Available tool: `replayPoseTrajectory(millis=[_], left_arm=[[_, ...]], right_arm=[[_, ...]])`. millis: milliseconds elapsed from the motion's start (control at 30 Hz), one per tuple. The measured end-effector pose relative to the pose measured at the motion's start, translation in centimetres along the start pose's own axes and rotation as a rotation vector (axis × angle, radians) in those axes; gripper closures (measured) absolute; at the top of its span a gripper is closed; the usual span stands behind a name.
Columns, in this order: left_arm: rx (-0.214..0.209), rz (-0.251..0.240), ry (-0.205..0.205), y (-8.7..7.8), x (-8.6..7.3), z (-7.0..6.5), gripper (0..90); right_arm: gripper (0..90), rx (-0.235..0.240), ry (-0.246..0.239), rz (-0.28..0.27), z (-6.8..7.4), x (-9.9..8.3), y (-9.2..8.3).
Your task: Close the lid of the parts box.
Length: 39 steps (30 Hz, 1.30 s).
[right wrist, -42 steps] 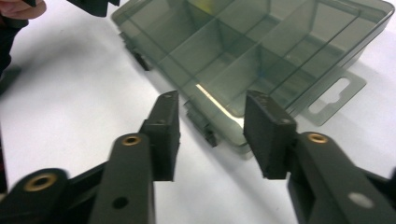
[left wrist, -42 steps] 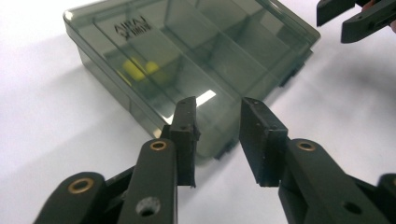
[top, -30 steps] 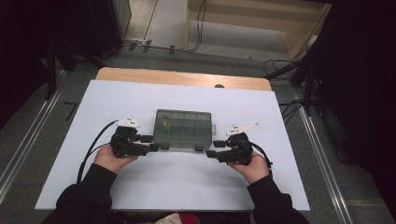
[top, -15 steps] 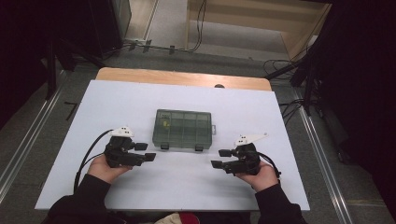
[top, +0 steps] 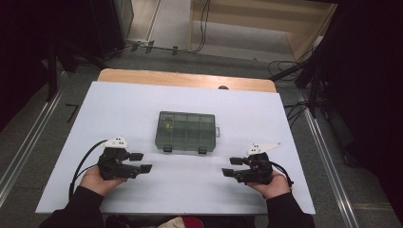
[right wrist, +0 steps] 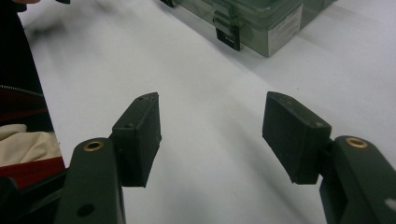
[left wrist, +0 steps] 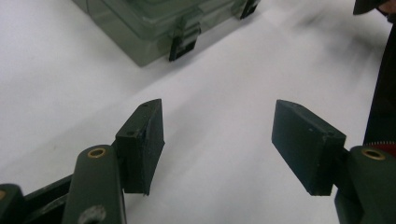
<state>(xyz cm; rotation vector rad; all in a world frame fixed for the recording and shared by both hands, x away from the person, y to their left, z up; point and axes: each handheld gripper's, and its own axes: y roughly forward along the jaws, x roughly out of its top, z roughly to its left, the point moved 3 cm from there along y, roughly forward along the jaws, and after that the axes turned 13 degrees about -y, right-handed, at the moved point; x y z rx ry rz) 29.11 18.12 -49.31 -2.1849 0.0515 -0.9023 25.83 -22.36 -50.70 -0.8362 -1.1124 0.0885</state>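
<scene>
Holding nothing, the left gripper (top: 140, 162) and right gripper (top: 230, 167) sit low over the worktop (top: 190, 190) at its near edge, jaws spread; the left's have just been opening, with only bare surface between them. Beyond and between them lies the box (top: 186, 131), lid shut, its two latches (top: 167, 148) facing the person. Its long axis runs left to right, and both grippers stand about equally far from it.
</scene>
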Motion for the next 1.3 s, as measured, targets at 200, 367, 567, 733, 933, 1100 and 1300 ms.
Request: replayPoseTrajectory(millis=[200, 367, 567, 733, 933, 1100, 1300], left_arm=[[0.003, 0.001, -0.017, -0.51, -0.59, 0.49, 34.3], [0.006, 0.009, -0.014, -0.33, -0.61, 0.38, 34.3], [0.002, 0.01, -0.016, -0.31, -0.59, 0.41, 34.3], [0.004, 0.012, -0.017, -0.21, -0.63, 0.44, 34.3], [0.006, 0.021, -0.017, -0.18, -0.64, 0.44, 34.3], [0.004, 0.027, -0.015, -0.08, -0.66, 0.48, 34.3], [-0.006, 0.022, -0.027, -0.19, -0.52, 0.54, 34.3]], right_arm=[[35.5, -0.004, 0.001, 0.0, -0.03, -0.4, -0.2], [35.5, 0.004, 0.008, 0.007, 0.05, -0.4, -0.06], [35.5, 0.005, 0.008, 0.008, 0.03, -0.4, -0.03], [35.5, 0.002, 0.001, 0.009, 0.0, -0.41, 0.05], [35.5, 0.01, 0.003, 0.016, 0.09, -0.41, 0.15], [35.5, 0.01, 0.002, 0.021, 0.14, -0.4, 0.21], [35.5, 0.016, 0.002, 0.02, 0.13, -0.37, 0.31]])
